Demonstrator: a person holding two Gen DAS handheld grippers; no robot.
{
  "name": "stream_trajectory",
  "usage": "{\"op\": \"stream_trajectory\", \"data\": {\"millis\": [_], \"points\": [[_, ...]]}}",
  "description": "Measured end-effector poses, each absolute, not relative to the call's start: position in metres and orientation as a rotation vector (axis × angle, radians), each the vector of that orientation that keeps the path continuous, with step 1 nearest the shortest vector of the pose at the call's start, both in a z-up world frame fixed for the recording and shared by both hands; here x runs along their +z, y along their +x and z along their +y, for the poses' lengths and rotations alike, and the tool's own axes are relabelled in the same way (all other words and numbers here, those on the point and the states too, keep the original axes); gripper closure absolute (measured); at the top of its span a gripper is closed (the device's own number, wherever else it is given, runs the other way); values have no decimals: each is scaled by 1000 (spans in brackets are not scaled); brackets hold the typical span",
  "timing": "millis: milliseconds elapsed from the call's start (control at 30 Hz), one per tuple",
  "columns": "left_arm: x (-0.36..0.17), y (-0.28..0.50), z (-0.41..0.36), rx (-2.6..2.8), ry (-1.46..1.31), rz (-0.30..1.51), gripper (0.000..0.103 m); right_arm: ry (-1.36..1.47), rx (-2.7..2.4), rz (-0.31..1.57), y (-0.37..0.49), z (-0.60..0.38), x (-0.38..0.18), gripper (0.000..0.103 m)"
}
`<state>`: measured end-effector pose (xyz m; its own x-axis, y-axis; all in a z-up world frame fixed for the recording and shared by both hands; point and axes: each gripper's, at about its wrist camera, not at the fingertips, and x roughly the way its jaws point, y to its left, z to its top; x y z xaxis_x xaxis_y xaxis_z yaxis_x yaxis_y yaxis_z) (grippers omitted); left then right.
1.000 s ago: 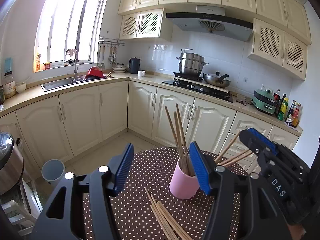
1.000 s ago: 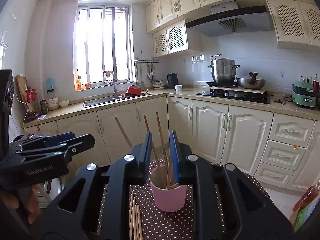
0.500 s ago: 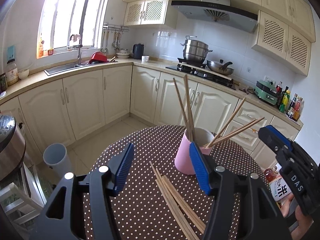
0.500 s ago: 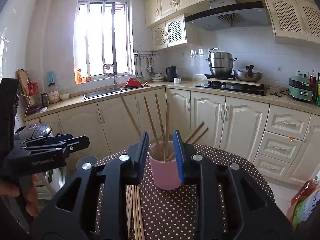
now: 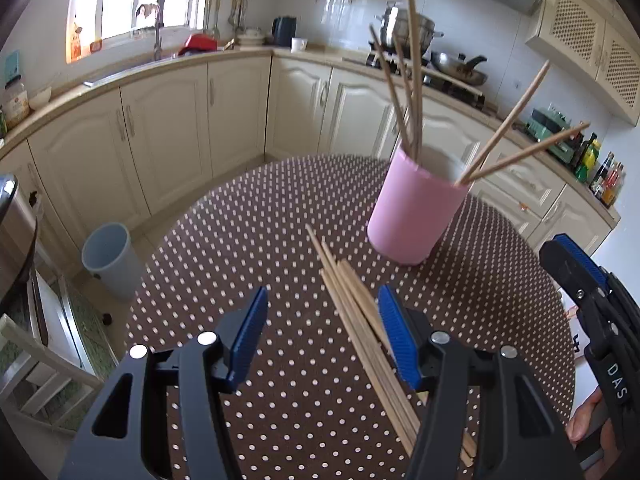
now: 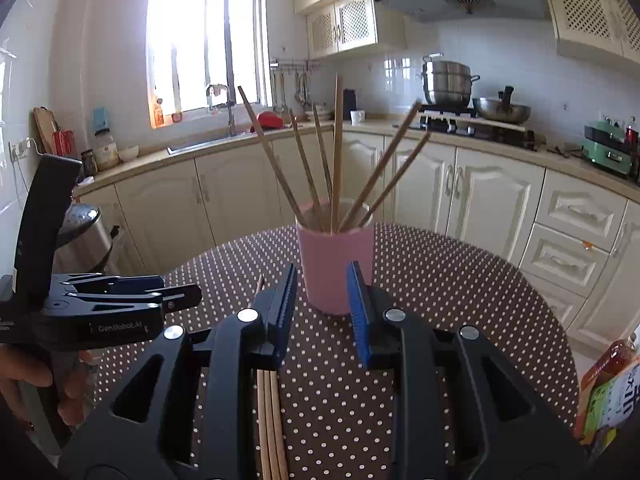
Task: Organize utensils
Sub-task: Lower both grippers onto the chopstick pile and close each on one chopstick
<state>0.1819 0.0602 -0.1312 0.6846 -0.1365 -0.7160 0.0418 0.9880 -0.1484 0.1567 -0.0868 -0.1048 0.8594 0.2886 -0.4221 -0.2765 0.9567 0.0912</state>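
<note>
**Both grippers low over the dotted table, empty, with loose chopsticks beneath**

Standing on the brown polka-dot table (image 5: 248, 240) is a pink cup (image 5: 414, 212) that holds six wooden chopsticks (image 6: 337, 152); these lean apart, some toward the window side, two toward the stove side, one nearly upright; a bundle of loose chopsticks (image 5: 360, 320) lies flat on the cloth just in front of the cup, running toward the cameras.

The left gripper (image 5: 322, 332) is tilted down at the table with its blue pads well apart; nothing is between them except the cloth and the near part of the loose bundle below, which passes close to the right-hand pad; whether that pad touches the sticks cannot be told; the jaws press on nothing.

The right gripper (image 6: 322, 308) points more nearly level, straight at the cup; its jaws have just been opening a little and now stand narrowly parted with nothing clamped; the cup shows in the gap beyond the tips; the loose bundle runs under its left-hand finger.

Each gripper appears at the edge of the other's view, carried by a hand (image 6: 36, 380); a juice bottle (image 6: 612, 384) shows at the table's right edge; a grey bin (image 5: 110, 258) stands on the floor by the cabinets.
</note>
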Motion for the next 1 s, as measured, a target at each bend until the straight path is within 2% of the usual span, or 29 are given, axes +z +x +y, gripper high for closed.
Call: {"op": "stream_trajectory", "data": {"millis": [400,1000], "points": [[-195,204,39,-84,-78,960,46,66,318,624,185,-87,-159,77],[-196,224,31,-36,-8,985,45,102,370,723,203,-89,-170,74]]}}
